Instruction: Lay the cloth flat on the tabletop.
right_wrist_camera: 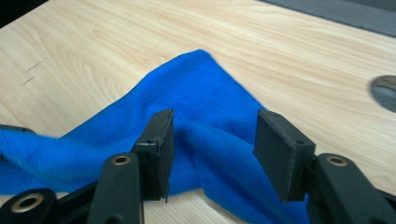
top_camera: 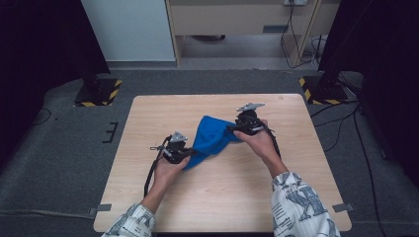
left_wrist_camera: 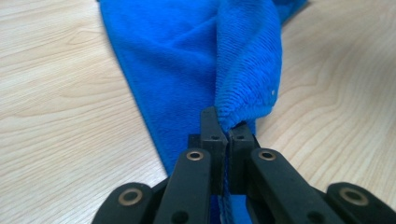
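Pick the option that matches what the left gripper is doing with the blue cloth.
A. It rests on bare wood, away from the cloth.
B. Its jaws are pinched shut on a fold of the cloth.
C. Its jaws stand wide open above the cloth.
B: in the left gripper view, the left gripper has its jaws pressed together on a fold of the blue cloth.

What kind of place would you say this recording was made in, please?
Probably a lab or recording studio: a bare wooden table on grey carpet, stand bases marked with hazard tape beside dark curtains, cables trailing across the floor.
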`<state>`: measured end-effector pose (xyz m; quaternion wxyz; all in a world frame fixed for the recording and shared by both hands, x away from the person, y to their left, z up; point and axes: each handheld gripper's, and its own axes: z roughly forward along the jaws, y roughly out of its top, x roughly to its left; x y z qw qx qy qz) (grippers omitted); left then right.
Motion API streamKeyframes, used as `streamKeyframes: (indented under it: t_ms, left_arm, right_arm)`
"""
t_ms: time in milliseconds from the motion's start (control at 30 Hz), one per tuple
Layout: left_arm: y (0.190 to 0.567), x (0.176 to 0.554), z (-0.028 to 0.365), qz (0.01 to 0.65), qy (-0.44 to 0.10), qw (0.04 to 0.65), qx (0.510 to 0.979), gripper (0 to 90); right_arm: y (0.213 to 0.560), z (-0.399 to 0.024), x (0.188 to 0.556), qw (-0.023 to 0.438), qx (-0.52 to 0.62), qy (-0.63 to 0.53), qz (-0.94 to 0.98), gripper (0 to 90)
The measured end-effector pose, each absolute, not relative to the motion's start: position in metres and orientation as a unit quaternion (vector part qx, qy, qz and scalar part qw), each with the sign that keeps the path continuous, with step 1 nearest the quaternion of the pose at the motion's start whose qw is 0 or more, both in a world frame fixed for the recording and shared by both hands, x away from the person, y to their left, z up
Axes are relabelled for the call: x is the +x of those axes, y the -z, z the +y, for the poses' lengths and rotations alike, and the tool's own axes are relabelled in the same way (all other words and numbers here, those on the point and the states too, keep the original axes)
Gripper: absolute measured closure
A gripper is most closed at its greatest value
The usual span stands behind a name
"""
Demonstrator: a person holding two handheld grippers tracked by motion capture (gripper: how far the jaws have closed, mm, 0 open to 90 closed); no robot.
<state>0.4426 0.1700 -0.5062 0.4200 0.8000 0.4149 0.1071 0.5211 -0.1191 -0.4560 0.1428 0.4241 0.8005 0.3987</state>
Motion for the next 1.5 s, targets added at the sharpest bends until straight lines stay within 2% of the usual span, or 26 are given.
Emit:
streamKeyframes:
  t_ms: [133,300,433,567,800,1067,1167,1233,1367,1500]
  left_arm:
    - [0.507,0.444,0.173,0.420,-0.107,0.417,0.799,88.8]
    - [0.508,0.444,0.174,0.425,-0.106,0.417,0.796,88.7]
    - [0.508,0.443,0.173,0.424,-0.109,0.417,0.797,88.7]
    - [0.507,0.443,0.172,0.424,-0.107,0.417,0.797,88.7]
    - [0.507,0.440,0.171,0.420,-0.102,0.420,0.798,88.7]
    - [0.510,0.438,0.167,0.412,-0.095,0.414,0.806,88.6]
    - [0.513,0.436,0.163,0.407,-0.087,0.411,0.811,87.9]
    - [0.517,0.435,0.160,0.402,-0.082,0.400,0.819,83.6]
    - [0.523,0.433,0.153,0.387,-0.091,0.367,0.841,87.8]
    - [0.523,0.435,0.154,0.391,-0.103,0.354,0.843,88.8]
  right_arm:
    - [0.456,-0.135,0.516,0.155,0.430,-0.388,0.800,48.5]
    - [0.468,-0.156,0.507,0.166,0.444,-0.381,0.794,56.4]
    - [0.480,-0.167,0.501,0.169,0.458,-0.369,0.791,58.6]
    - [0.494,-0.172,0.497,0.160,0.471,-0.360,0.789,56.6]
    - [0.514,-0.161,0.506,0.136,0.484,-0.364,0.784,47.2]
    - [0.515,-0.156,0.509,0.121,0.476,-0.402,0.773,65.7]
    - [0.514,-0.156,0.508,0.121,0.468,-0.407,0.775,79.6]
    - [0.512,-0.156,0.507,0.119,0.465,-0.409,0.776,86.0]
    - [0.510,-0.156,0.505,0.115,0.460,-0.406,0.781,88.2]
    - [0.503,-0.160,0.501,0.111,0.458,-0.405,0.784,88.5]
